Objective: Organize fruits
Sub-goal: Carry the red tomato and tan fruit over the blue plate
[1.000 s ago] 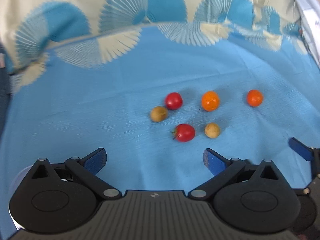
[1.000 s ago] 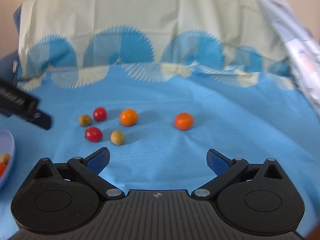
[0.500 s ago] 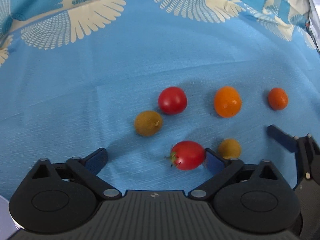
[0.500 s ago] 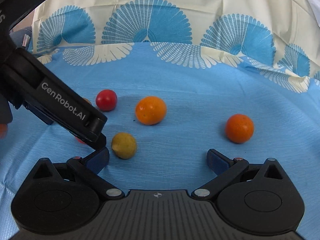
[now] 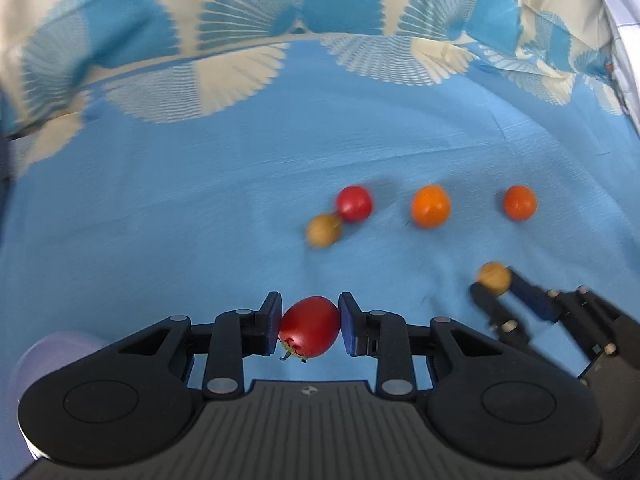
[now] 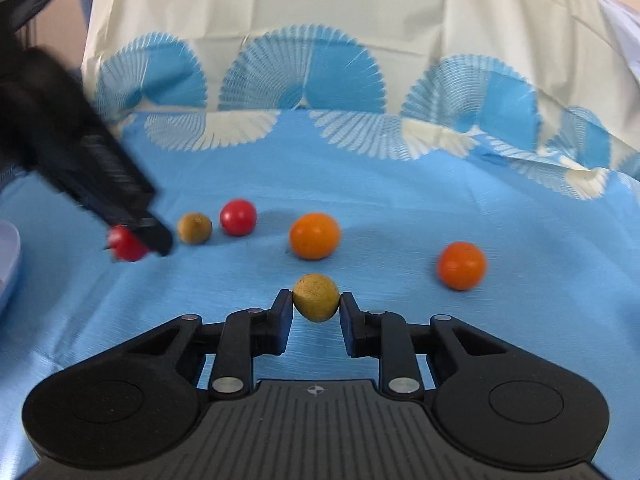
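My left gripper (image 5: 309, 326) is shut on a red tomato (image 5: 309, 328) with a green stem, held above the blue cloth; it also shows in the right wrist view (image 6: 127, 243). My right gripper (image 6: 315, 308) is shut on a yellow-brown fruit (image 6: 316, 297), also seen in the left wrist view (image 5: 494, 276). On the cloth lie a second red tomato (image 6: 237, 217), a second yellow-brown fruit (image 6: 195, 228), an orange (image 6: 315, 236) and a darker orange (image 6: 461, 265).
A pale lilac bowl (image 5: 52, 350) sits at the lower left, its rim also at the left edge of the right wrist view (image 6: 8, 256). The blue cloth (image 6: 400, 208) with a cream fan pattern rises at the back. A white patterned sheet (image 5: 624, 20) lies at right.
Both grippers have closed: the left on the red tomato, the right on the yellow-brown fruit. Both have lifted and drawn back from the fruit.
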Action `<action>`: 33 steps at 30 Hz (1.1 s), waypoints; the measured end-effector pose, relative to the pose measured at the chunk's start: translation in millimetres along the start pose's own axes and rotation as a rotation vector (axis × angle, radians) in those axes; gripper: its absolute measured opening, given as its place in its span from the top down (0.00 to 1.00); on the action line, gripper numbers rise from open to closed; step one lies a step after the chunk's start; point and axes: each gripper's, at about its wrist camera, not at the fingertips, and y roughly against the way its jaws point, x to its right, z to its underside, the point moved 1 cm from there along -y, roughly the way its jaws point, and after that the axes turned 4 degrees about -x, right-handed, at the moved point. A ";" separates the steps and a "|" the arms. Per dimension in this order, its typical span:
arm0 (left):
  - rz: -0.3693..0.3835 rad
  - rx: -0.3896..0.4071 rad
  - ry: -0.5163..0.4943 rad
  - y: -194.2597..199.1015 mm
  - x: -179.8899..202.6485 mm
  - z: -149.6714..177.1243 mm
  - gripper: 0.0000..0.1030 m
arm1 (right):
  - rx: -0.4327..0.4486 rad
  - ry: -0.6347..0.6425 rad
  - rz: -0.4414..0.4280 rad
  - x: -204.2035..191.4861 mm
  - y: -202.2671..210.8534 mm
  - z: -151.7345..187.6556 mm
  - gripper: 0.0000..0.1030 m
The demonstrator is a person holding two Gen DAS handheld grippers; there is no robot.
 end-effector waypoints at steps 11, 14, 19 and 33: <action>-0.074 -0.015 0.102 124.6 -45.0 108.3 0.67 | -0.072 -0.149 -0.194 -53.3 138.2 21.0 0.74; -0.072 -0.006 0.144 156.4 -61.5 139.7 0.67 | -0.039 -0.140 -0.240 -70.4 175.5 16.9 0.74; -0.086 0.042 0.210 203.3 -82.8 186.3 0.67 | 0.038 -0.063 -0.296 -102.7 231.2 1.0 0.74; -0.103 0.110 0.310 262.4 -122.2 273.4 0.67 | 0.067 0.100 -0.362 -177.4 316.3 20.2 0.74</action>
